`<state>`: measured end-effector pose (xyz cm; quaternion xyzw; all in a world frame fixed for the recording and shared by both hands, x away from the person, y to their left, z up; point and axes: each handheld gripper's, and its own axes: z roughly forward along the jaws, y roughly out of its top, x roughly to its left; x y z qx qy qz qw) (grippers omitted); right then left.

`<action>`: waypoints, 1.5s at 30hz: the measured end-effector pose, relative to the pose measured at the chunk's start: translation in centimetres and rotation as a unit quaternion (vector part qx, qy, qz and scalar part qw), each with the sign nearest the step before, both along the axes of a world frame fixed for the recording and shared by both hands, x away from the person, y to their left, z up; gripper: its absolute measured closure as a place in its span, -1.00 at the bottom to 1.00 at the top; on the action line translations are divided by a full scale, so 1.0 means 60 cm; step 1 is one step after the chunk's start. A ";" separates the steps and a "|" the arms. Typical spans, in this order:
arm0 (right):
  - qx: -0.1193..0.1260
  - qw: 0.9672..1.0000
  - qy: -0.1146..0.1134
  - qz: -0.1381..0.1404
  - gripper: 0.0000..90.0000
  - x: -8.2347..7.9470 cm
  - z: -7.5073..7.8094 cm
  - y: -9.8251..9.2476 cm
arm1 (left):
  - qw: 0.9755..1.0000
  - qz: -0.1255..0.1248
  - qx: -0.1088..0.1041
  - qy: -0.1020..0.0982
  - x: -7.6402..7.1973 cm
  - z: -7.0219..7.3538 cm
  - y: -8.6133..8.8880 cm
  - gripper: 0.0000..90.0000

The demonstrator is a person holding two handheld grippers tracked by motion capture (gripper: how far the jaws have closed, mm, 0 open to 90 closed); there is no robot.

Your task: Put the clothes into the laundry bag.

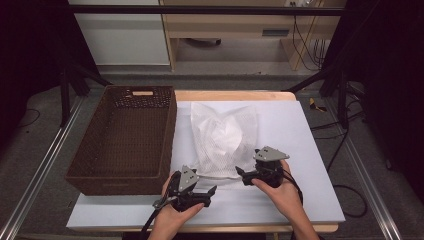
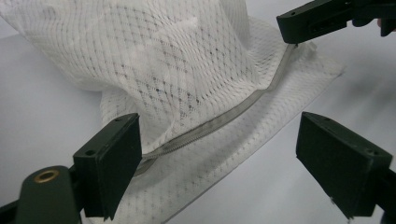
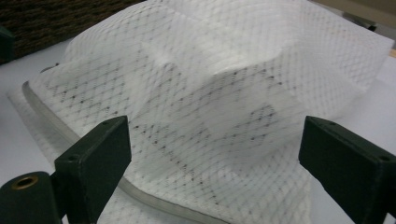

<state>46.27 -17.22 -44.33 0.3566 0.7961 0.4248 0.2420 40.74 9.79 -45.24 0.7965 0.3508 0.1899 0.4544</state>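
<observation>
A white mesh laundry bag [image 1: 223,137] lies on the white table, bulging with pale cloth inside. Its zipper [image 2: 219,121] runs along the near hem. My left gripper [image 1: 206,183] sits at the bag's near left corner. In the left gripper view its jaws [image 2: 224,158] stand wide apart over the zipper edge, with neither pad touching the mesh. My right gripper [image 1: 241,175] is at the near right corner, pointing left at the hem. Its jaws [image 3: 219,163] are open, with the mesh bag [image 3: 210,93] rising between and beyond them.
A dark brown wicker basket [image 1: 100,177] stands left of the bag, its long side against the bag's left edge. The white table top [image 1: 300,150] is bare to the right of the bag. Metal rails run along both sides of the table.
</observation>
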 end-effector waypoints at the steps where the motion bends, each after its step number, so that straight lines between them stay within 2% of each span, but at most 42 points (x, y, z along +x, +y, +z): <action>1: 0.002 1.000 0.000 -0.005 -0.79 0.001 0.001 -0.002 | 1.000 0.000 -0.002 -0.002 -0.001 0.003 0.001 -0.68; 9: 0.019 0.999 -0.011 -0.045 -0.82 0.006 0.005 -0.025 | 1.000 0.000 -0.018 -0.008 -0.006 0.023 0.010 -0.70; 14: 0.028 0.997 -0.016 -0.069 -0.84 0.009 0.007 -0.039 | 0.999 -0.003 -0.030 -0.015 -0.017 0.048 0.017 -0.71; 23: 0.026 0.995 -0.023 -0.089 -0.85 0.012 0.006 -0.051 | 0.999 0.005 -0.034 -0.021 -0.024 0.081 0.035 -0.71; 32: 0.041 0.991 -0.030 -0.121 -0.85 0.013 0.008 -0.068 | 0.998 0.024 -0.038 -0.033 -0.020 0.113 0.070 -0.71; 39: 0.046 0.990 -0.025 -0.135 -0.86 0.016 0.006 -0.079 | 0.998 0.040 -0.035 -0.040 -0.016 0.128 0.093 -0.72; 40: 0.043 0.990 -0.015 -0.135 -0.86 0.017 0.004 -0.082 | 0.998 0.045 -0.028 -0.044 -0.015 0.131 0.099 -0.72; 45: 0.042 0.989 -0.014 -0.143 -0.84 0.018 0.003 -0.093 | 0.997 0.061 -0.014 -0.053 -0.011 0.137 0.117 -0.72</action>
